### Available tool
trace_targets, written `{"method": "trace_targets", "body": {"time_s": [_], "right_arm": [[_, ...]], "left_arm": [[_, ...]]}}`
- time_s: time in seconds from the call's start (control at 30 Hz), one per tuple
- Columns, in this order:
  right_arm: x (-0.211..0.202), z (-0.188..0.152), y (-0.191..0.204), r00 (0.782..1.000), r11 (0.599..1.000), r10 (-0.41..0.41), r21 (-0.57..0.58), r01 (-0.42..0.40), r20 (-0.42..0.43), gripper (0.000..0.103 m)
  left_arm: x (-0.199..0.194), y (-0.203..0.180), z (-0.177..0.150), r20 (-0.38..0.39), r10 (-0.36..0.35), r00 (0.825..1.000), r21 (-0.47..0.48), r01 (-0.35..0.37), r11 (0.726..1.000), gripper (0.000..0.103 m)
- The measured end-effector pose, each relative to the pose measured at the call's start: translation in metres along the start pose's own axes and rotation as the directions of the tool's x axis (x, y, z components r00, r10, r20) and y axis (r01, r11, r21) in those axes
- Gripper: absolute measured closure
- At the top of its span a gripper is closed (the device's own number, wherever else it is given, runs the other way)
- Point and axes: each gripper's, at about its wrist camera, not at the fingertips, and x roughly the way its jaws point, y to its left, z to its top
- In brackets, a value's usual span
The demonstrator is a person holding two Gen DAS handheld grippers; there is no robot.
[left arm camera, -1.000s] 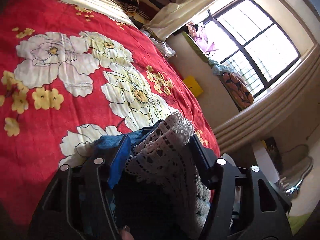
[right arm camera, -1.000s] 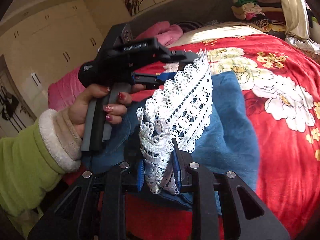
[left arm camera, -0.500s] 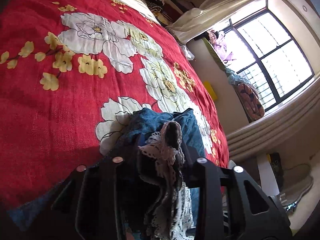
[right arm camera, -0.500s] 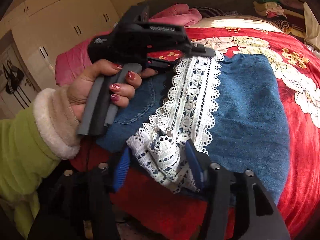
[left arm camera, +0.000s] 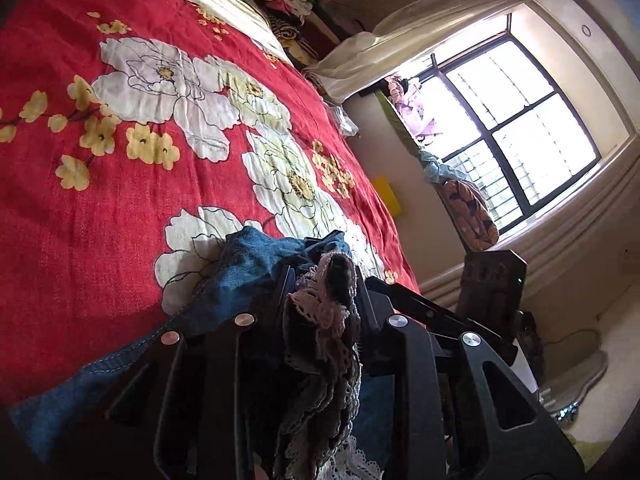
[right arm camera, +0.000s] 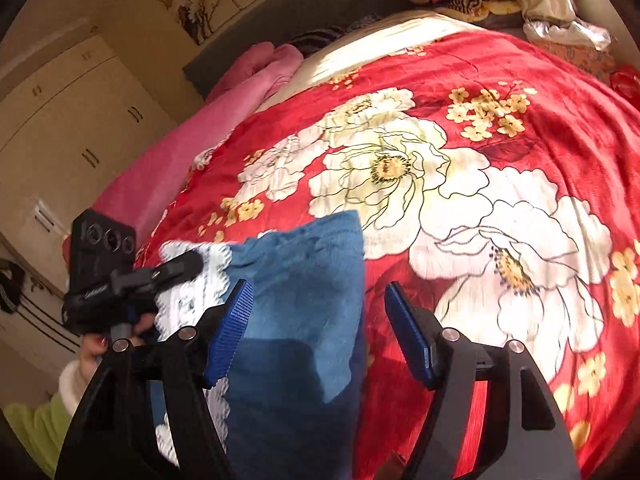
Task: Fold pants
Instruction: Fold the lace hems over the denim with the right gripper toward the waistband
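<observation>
My left gripper (left arm camera: 320, 284) pinches the pants (right arm camera: 296, 280) by their lace; my right gripper (right arm camera: 320, 328), at three o'clock of it, is opening, empty.

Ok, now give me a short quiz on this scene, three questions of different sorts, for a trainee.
1. True or false: the right gripper is clamped on the pants.
2. What does the left gripper pinch? A: lace trim. B: a pillow. C: a curtain.
3. Fill in: the pants lie on a red ___ bedspread.

Key
1. False: its fingers are opening and press on nothing; the pants only lie under them.
2. A: its fingers are closing, with the lace trim bunched between them.
3. Flowered.
</observation>
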Motion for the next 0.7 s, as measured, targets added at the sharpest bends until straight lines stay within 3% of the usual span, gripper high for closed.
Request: {"method": "trace_targets", "body": {"time_s": [0.03, 0.07, 0.1, 0.13, 0.23, 0.37, 0.57, 0.63, 0.7], "right_arm": [[0.010, 0.004, -0.006, 0.999, 0.999, 0.032, 0.038, -0.031, -0.033, 0.044], [0.020, 0.006, -0.011, 0.994, 0.995, 0.075, 0.079, -0.069, -0.074, 0.061], [0.026, 0.005, -0.009, 0.989, 0.992, 0.103, 0.084, -0.095, -0.104, 0.095], [0.024, 0.005, -0.006, 0.991, 0.994, 0.092, 0.066, -0.086, -0.093, 0.096], [0.014, 0.008, -0.007, 0.997, 0.996, 0.067, 0.063, -0.065, -0.041, 0.096], [0.028, 0.006, -0.002, 0.995, 0.998, -0.069, -0.019, 0.068, -0.066, 0.095], [-0.005, -0.002, 0.005, 0.994, 0.993, -0.105, -0.054, 0.105, 0.001, 0.068], [-0.026, -0.006, 0.007, 0.994, 0.992, -0.102, -0.063, 0.105, 0.045, 0.055], [-0.045, -0.014, 0.007, 0.994, 0.994, -0.089, -0.057, 0.093, 0.069, 0.055]], "left_arm": [[-0.001, 0.000, 0.001, 0.012, -0.012, 1.000, -0.003, 0.012, 1.000, 0.086], [-0.001, 0.001, 0.003, 0.021, -0.021, 1.000, -0.008, 0.021, 1.000, 0.086], [-0.002, 0.003, 0.004, 0.032, -0.027, 0.999, -0.009, 0.027, 1.000, 0.089], [-0.003, 0.004, 0.006, 0.039, -0.017, 0.999, -0.005, 0.017, 1.000, 0.089], [0.003, 0.006, 0.009, 0.040, 0.085, 0.996, 0.003, -0.085, 0.996, 0.090], [0.016, 0.012, 0.009, 0.017, 0.203, 0.979, 0.024, -0.204, 0.979, 0.090], [0.003, 0.003, 0.010, 0.056, 0.249, 0.967, 0.061, -0.253, 0.966, 0.087], [-0.007, -0.002, 0.011, 0.073, 0.246, 0.967, 0.064, -0.251, 0.966, 0.077], [-0.018, -0.009, 0.010, 0.094, 0.270, 0.958, 0.068, -0.277, 0.959, 0.067]]}}
